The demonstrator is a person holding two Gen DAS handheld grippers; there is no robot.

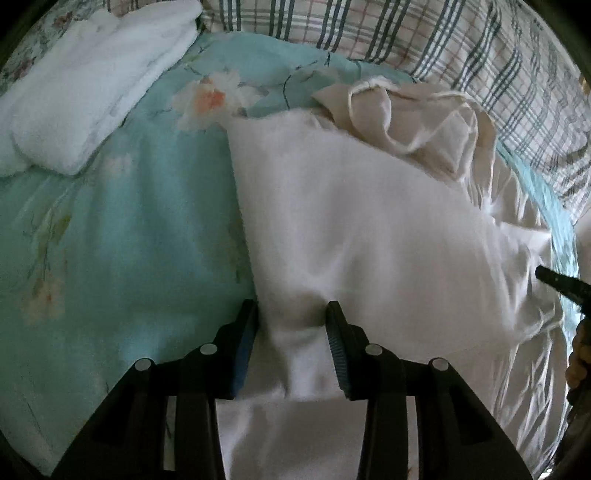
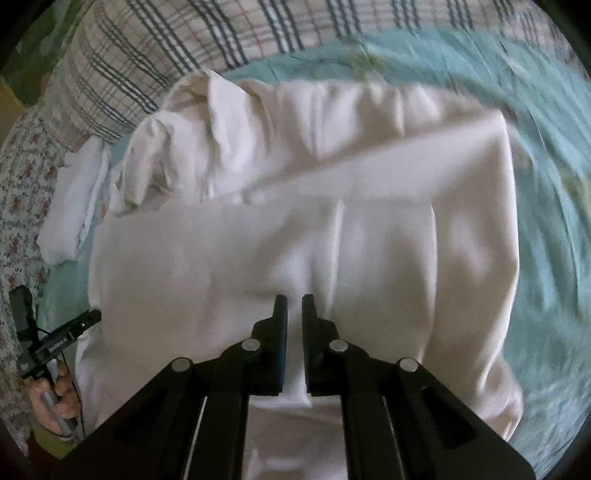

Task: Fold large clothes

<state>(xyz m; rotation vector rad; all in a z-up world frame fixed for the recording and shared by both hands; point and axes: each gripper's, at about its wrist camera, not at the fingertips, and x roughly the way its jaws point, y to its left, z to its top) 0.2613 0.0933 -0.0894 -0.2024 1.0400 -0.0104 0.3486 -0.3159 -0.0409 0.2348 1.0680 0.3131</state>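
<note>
Cream-white cotton garment [image 1: 369, 229], large and partly folded, is spread on the bed's turquoise floral quilt [image 1: 122, 229], directly ahead of and under both tongs. At the near edge, a raised pleat of the cloth is seen between the jaws of the left tongs [image 1: 291, 310], which stand moderately apart; the pads do not appear to press it. The right tongs [image 2: 294, 301] are nearly closed, with a thin fold of the same cloth apparently pinched between the jaws. The garment's long axis is judged to run away from the tongs towards the far side, where its bunched upper part with corded trim [image 1: 406, 118] is heaped.

The left edge of the garment is seen as a straight line against bare quilt, and open room for moving lies to that left side. On the right, rumpled cloth reaches close to the quilt's edge, so less room is judged to be left there. The right tongs hold the cloth, so the coming fold is likely to be led from that hand.

Farther left, a folded white fleecy towel [image 1: 85, 85] is lying well apart from the garment. At the far end, a plaid checked pillow [image 1: 424, 33] is set just beyond the bunched part.
</note>
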